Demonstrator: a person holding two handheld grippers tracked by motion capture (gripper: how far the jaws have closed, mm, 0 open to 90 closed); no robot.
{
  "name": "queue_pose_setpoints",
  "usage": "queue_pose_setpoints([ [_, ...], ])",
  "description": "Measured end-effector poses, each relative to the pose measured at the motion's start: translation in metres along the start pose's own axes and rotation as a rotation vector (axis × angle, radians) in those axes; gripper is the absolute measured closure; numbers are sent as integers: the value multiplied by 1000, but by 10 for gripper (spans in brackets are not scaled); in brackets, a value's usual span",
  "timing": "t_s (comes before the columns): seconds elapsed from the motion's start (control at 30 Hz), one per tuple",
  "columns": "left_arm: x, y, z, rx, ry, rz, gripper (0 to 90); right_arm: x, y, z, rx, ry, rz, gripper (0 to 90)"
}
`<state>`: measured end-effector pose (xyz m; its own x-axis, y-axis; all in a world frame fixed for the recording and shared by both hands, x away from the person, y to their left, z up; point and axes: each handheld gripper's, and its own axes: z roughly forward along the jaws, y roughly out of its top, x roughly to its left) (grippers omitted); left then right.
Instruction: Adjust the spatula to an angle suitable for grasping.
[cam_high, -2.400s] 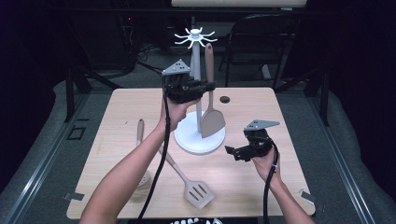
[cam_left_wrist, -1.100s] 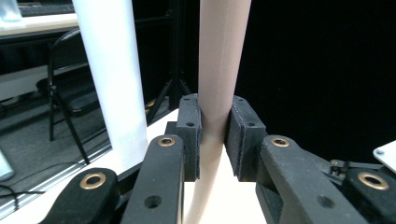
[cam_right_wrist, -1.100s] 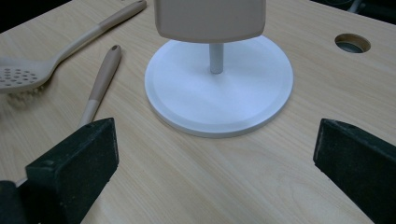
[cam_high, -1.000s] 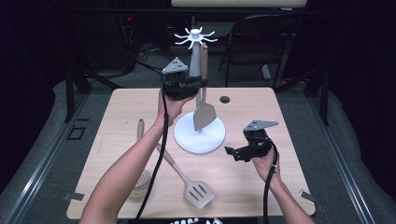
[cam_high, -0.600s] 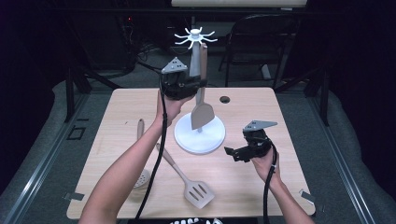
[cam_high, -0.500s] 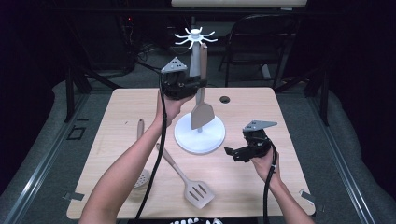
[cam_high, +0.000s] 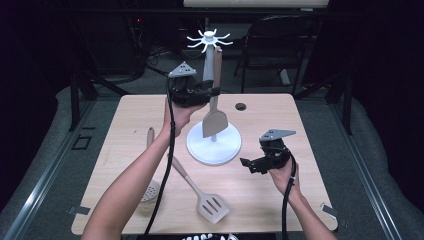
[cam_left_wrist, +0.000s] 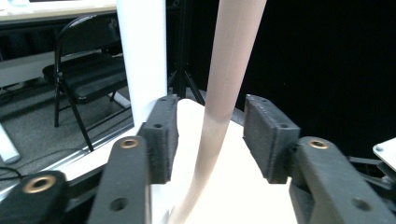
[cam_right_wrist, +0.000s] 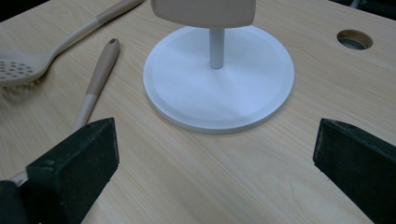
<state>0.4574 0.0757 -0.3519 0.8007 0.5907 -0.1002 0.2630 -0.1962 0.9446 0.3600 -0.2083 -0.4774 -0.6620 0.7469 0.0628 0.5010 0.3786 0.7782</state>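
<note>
A white utensil stand (cam_high: 213, 147) with a ring of hooks (cam_high: 207, 40) on top stands mid-table. A beige spatula (cam_high: 215, 120) hangs beside its post, blade down above the base. My left gripper (cam_high: 212, 91) is raised at the spatula's handle (cam_left_wrist: 229, 70). Its jaws have just been opening, and the handle runs between the pads (cam_left_wrist: 163, 135) with a gap on each side. My right gripper (cam_high: 248, 165) is held low over the table, right of the base (cam_right_wrist: 219, 79), and is open wide with nothing in it.
A slotted turner (cam_high: 200, 192) and a perforated spoon (cam_high: 150, 185) lie on the table's front left, also seen as the turner's handle (cam_right_wrist: 98, 79) and the spoon (cam_right_wrist: 28, 65). A round hole (cam_high: 241, 106) is in the tabletop behind the stand. A folding chair (cam_high: 280, 40) stands beyond the table.
Since the earliest frame the left gripper has lifted the spatula higher along the stand's post. Over the last second both hands stayed in place.
</note>
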Motion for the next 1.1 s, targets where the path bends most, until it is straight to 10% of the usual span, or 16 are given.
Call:
queue_pose_setpoints([
  [0.47,0,5,-27,48,85,66,160,-8,-8,18,117,-37,-16,0],
  [1.1,-5,29,-52,32,109,97,126,-8,-11,25,199,-80,-66,0],
])
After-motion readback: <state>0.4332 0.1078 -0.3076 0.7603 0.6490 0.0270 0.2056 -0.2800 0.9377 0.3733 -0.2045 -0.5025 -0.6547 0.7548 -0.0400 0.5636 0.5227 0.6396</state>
